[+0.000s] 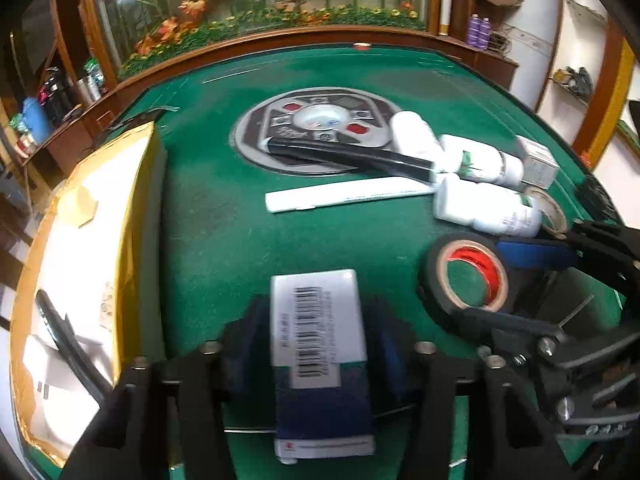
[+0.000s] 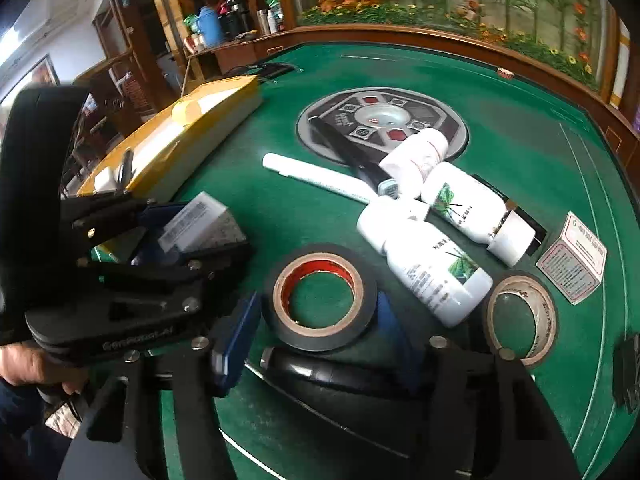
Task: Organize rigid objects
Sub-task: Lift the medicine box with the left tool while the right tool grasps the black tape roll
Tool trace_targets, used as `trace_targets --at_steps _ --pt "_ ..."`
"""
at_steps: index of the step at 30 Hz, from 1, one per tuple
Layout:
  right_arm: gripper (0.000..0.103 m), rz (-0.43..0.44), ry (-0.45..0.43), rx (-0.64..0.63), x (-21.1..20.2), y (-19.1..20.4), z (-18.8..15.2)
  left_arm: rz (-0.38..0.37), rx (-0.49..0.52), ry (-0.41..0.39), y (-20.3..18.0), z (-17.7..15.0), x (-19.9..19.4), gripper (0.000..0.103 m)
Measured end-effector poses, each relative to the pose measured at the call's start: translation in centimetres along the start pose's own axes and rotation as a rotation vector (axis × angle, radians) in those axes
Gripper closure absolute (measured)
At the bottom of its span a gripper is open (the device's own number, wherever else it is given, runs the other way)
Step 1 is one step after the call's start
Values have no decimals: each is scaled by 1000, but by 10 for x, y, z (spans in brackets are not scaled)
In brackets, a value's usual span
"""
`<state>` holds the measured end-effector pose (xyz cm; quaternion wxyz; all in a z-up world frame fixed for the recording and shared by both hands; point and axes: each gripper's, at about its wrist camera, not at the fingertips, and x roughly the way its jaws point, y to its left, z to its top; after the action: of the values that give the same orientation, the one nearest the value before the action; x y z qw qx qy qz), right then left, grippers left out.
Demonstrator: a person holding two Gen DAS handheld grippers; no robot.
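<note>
My left gripper (image 1: 318,354) is shut on a white and blue barcoded box (image 1: 318,328), held above the green table; it shows in the right wrist view (image 2: 200,220) too. My right gripper (image 2: 316,328) is open, its blue pads on either side of a black tape roll with a red core (image 2: 320,296), also in the left wrist view (image 1: 466,276). Three white bottles (image 2: 436,272) lie in a heap beyond it, with a white pen (image 2: 316,178) and a black flat bar (image 1: 352,156).
An open yellow cardboard box (image 1: 92,240) stands at the table's left. A brown tape roll (image 2: 520,316) and a small white carton (image 2: 574,258) lie at the right. A round control panel (image 1: 316,128) sits in the table's middle. A wooden rail borders the far edge.
</note>
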<state>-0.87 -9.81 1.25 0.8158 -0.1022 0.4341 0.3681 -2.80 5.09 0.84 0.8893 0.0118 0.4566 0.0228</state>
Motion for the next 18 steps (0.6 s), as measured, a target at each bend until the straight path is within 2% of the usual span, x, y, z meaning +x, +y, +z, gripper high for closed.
trace_targets --at_steps 1,4,5,6,9,13,14,15,16,17,18 --pt "44 8 -6 9 -1 -2 0 3 4 -3 -3 -1 -1 67" --pt "45 9 -29 19 -5 -3 1 47 45 -26 -11 -3 -6 67" --pt "69 11 -33 25 -6 -4 2 42 41 -33 -12 -4 -9 67" --pt "88 0 -37 32 -6 -6 2 39 40 -44 -12 -4 -13 67" --pt "89 61 -13 83 -2 -15 3 58 54 -60 -14 -4 -18 67" --pt "89 57 -29 83 -4 -14 3 50 30 -56 -9 -3 -21 66" --pt "84 56 -44 86 -7 -15 4 34 12 -51 -5 -3 -22 66" --pt "74 52 -65 88 -12 -15 5 12 -9 -41 -1 -3 -24 66" --pt "42 46 -78 88 -15 -16 5 -2 -21 -37 2 -5 -25 64" --pt "24 43 -96 87 -18 -15 5 -7 -25 -36 4 -6 -26 60" --pt "23 43 -126 79 -24 -13 5 -8 -29 -34 6 -7 -27 55"
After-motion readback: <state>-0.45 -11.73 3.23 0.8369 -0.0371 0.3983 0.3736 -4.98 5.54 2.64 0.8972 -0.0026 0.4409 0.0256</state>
